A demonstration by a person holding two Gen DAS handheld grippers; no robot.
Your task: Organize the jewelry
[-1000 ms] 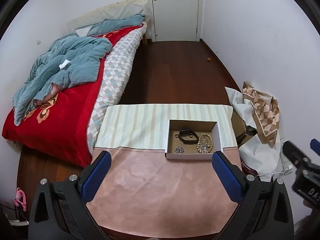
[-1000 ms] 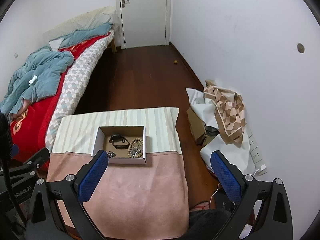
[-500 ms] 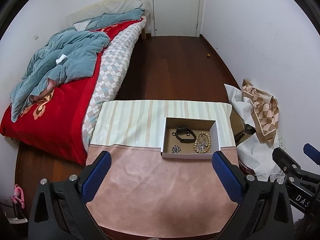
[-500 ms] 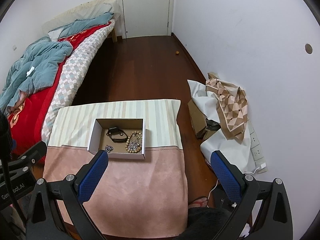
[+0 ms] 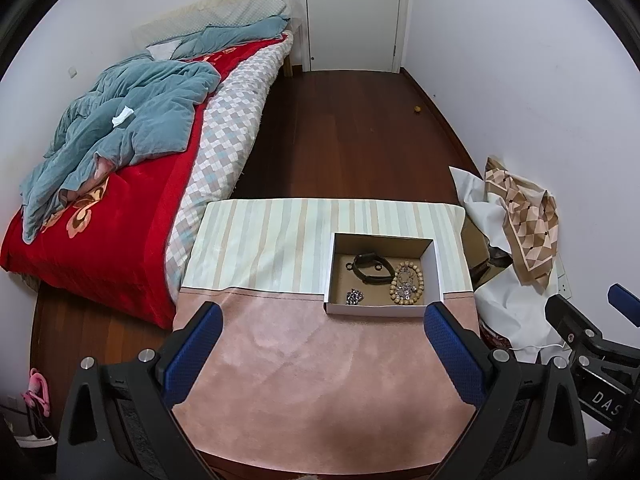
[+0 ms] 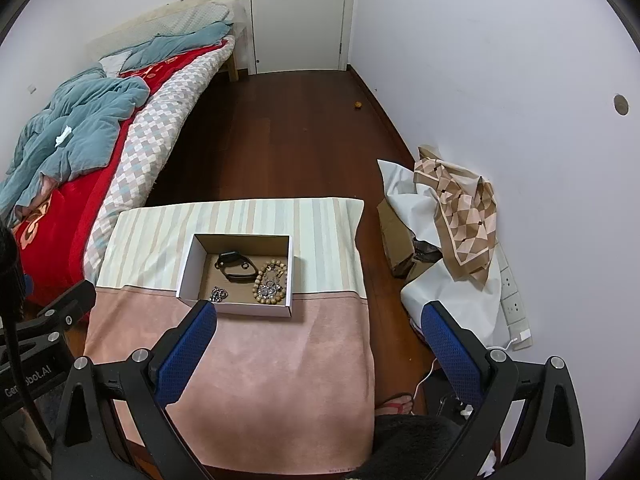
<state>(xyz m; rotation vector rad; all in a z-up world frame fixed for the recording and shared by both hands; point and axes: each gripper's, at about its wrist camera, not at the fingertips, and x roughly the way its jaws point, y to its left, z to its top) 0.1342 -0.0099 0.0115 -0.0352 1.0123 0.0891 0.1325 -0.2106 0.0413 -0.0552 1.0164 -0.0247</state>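
A shallow white cardboard box (image 5: 384, 311) (image 6: 234, 306) sits on the cloth-covered table. In it lie a black band (image 5: 370, 268) (image 6: 236, 267), a wooden bead bracelet (image 5: 406, 285) (image 6: 270, 283) with a silvery piece inside its ring, and a small silver trinket (image 5: 354, 296) (image 6: 218, 294). My left gripper (image 5: 322, 330) is open and empty, held high above the pink cloth short of the box. My right gripper (image 6: 320, 328) is open and empty, above the table's right side, its left fingertip (image 6: 200, 320) over the box's near corner.
The table (image 5: 320, 380) has a pink cloth in front and a striped one behind. A bed with a red cover (image 5: 112, 208) stands to the left. Bags and a patterned scarf (image 5: 528, 216) lie by the right wall. Dark wood floor leads to a white door (image 5: 352, 12).
Both grippers have risen and tilted a little, so the box sits lower and nearer in both views. Nothing in the box has moved. Both grippers stay open.
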